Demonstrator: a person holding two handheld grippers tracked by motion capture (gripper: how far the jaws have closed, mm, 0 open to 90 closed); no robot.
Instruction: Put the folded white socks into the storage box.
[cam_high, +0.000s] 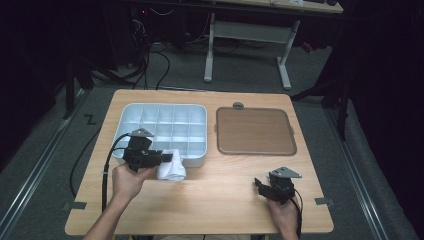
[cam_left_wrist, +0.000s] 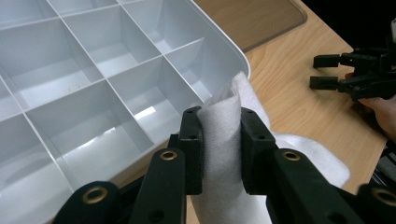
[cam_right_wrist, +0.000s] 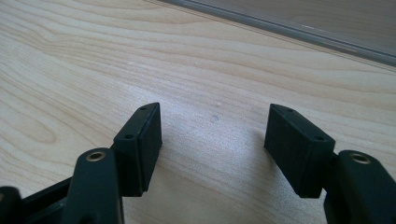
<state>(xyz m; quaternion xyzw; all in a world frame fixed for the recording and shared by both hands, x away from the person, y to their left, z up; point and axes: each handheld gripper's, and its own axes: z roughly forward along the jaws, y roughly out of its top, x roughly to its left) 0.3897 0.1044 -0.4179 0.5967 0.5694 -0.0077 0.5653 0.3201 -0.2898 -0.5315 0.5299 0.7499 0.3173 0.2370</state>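
White folded cloth (cam_left_wrist: 222, 135) is clamped in the left tongs (cam_left_wrist: 219, 140) at the compartment tray's (cam_high: 200, 161) near right corner, long axis upright, hanging to the worktop (cam_high: 225, 200). Right tongs (cam_right_wrist: 212, 144) stand wide, empty.

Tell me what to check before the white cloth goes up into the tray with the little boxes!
1. Left gripper pinches the white cloth firmly: ok.
2. Cloth fully off the table: not ok, part lies on the wood.
3. Tray compartments beside the cloth empty: ok.
4. Right gripper open and holding nothing: ok.
5. Right gripper well away from the cloth: ok.
6. Brown lid lies apart from the tray: ok.
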